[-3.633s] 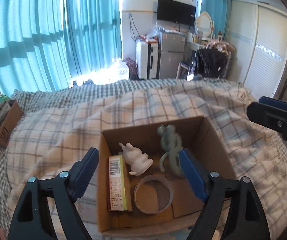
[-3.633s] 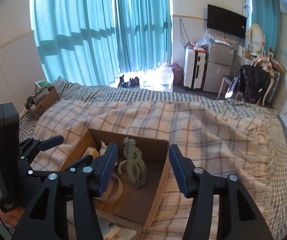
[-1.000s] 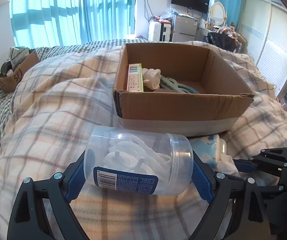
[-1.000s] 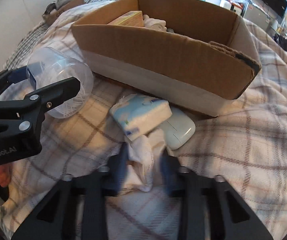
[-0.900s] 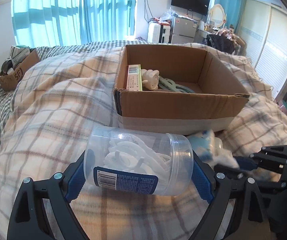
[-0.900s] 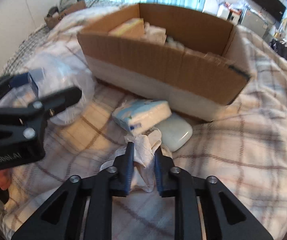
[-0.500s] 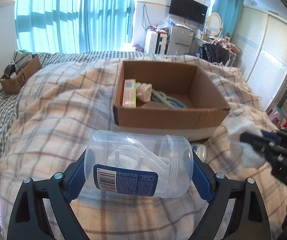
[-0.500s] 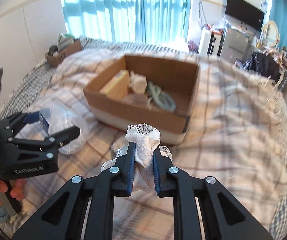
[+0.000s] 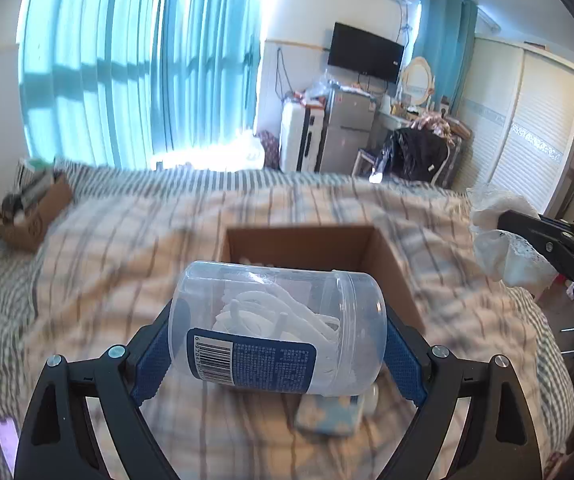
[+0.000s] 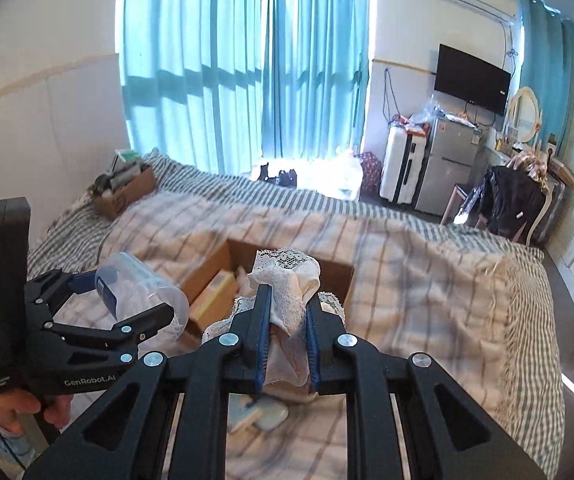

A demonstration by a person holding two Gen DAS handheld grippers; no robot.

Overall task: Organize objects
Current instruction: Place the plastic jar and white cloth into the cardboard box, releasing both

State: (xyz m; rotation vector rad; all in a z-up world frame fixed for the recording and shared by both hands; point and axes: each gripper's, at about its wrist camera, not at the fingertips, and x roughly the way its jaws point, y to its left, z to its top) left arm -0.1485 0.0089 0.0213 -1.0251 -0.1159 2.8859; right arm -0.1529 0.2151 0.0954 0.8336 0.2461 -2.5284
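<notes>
Right gripper [image 10: 287, 320], jaws pinched tight on a bunched white lace cloth [image 10: 287, 276], holds its load in the air at 6 o'clock of the open cardboard box [image 10: 339, 276] on the plaid blanket [image 10: 427, 280]. Those jaws have just been closing, the cloth between them, and against the view of 1 second ago, when the cloth lay on the bed in front of the box, the fabric is now clear of the covers. Left gripper [image 9: 277, 340], jaws spread wide and pressed on the 2 ends of a clear plastic jar [image 9: 277, 332] of white cord, has likewise come up from the blanket, the jar lying on its side between the blue pads. Both items now ride above the box rim, which suggests the drop into the box is the next step. Left behind at 6 o'clock of the box are a blue-and-white tissue pack [image 9: 325, 416] and a white computer mouse [image 10: 271, 414], likely still to be packed. The left wrist view alone shows the jar's barcode label and the cloth from the side, at 3 o'clock. The right wrist view alone shows the person's left hand [image 10: 27, 408] on the handle and a yellow carton [image 10: 213, 300] inside the box.
</notes>
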